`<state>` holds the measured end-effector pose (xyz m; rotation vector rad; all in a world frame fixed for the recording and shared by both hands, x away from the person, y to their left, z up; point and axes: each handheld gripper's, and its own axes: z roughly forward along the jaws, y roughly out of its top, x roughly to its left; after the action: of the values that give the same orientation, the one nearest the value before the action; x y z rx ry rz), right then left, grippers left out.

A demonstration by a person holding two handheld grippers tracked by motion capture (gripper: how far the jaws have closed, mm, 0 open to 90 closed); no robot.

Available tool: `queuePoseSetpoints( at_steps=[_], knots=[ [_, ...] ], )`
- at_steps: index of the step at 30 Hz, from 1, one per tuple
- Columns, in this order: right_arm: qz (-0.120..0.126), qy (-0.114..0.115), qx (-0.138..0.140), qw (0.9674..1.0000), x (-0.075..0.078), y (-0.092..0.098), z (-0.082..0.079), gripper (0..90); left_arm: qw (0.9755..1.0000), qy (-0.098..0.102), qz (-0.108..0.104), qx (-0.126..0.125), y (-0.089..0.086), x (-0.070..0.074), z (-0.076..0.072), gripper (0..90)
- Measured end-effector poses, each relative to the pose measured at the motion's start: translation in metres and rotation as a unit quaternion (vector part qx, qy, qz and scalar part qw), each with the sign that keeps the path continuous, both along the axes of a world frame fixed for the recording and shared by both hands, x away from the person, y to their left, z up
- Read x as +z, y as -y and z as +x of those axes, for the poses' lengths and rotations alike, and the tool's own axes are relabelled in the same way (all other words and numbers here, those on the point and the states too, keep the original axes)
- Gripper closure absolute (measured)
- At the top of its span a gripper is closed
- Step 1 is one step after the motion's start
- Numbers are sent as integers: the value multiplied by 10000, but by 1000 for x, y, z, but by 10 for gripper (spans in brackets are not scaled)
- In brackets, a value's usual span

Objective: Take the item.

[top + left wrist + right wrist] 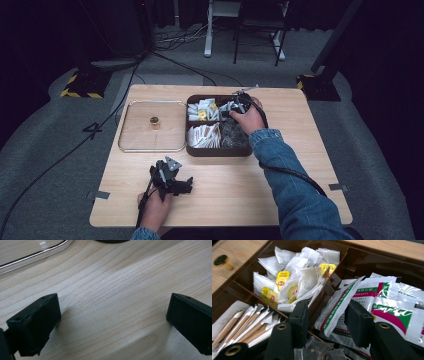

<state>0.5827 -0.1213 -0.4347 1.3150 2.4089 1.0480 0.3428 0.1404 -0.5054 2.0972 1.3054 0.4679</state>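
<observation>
- Over far-right compartment of brown divided box (218, 151): right gripper (329, 315) reaching in, jaws parted astride a green-and-white sachet (338, 306), not yet clamping.
- Judging best approach: centring on sachet edge, closing on one packet alone, avoiding divider.
- Resting low on surface (120, 290): left gripper (113, 317), jaws spread, gripping nothing.
- Showing in high view, lacking in gripper views: clear lid (127, 142) lying whole beside box.
</observation>
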Motion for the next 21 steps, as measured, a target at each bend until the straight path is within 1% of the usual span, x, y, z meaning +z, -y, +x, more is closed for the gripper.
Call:
queuePoseSetpoints(
  at_steps=[2, 3, 6, 7, 8, 9, 11, 12, 15, 17, 19, 20, 21],
  knots=[
    [-51, -6, -45, 10000, -1, -3, 2, 568, 10000, -1, -1, 0, 0, 0, 0, 0],
    [-82, -61, -121, 9999, -2, -5, 4, 617, 10000, -1, -1, -1, 0, 0, 0, 0],
    [-199, -153, -186, 9995, -3, -8, 5, 696, 10000, 2, 6, -7, 0, 0, 0, 0],
    [-199, -153, -186, 9995, -3, -8, 5, 696, 10000, 0, 2, -5, 0, 0, 0, 0],
    [-214, -162, -173, 9995, -4, -8, 6, 721, 10000, 0, -1, -1, 0, 0, 0, 0],
    [-179, -175, -188, 9995, -5, -9, 6, 754, 10000, -1, -3, 0, 0, 0, 0, 0],
    [-208, -188, -268, 9992, -5, -8, 6, 823, 10000, -1, -1, -1, 0, 0, 0, 0],
    [-126, -226, -347, 9991, -5, -7, 5, 853, 10000, 0, 1, -2, 0, 0, 0, 0],
    [-115, -229, -388, 9989, -3, -5, 5, 861, 10000, 0, 1, -2, 0, 0, 0, 0],
    [-84, -154, -397, 9991, 0, -4, 3, 864, 10000, -2, 13, -10, 0, 0, 0, 0],
    [-26, -24, -415, 9991, 5, -2, 1, 865, 10000, -2, 13, -9, 0, 0, 0, 0],
    [52, 53, -423, 9991, 10, 1, 0, 865, 10000, -2, 13, -9, 0, 0, 0, 0],
    [52, 53, -423, 9991, 10, 1, 0, 865, 10000, -2, 13, -9, 0, 0, 0, 0]
  ],
)
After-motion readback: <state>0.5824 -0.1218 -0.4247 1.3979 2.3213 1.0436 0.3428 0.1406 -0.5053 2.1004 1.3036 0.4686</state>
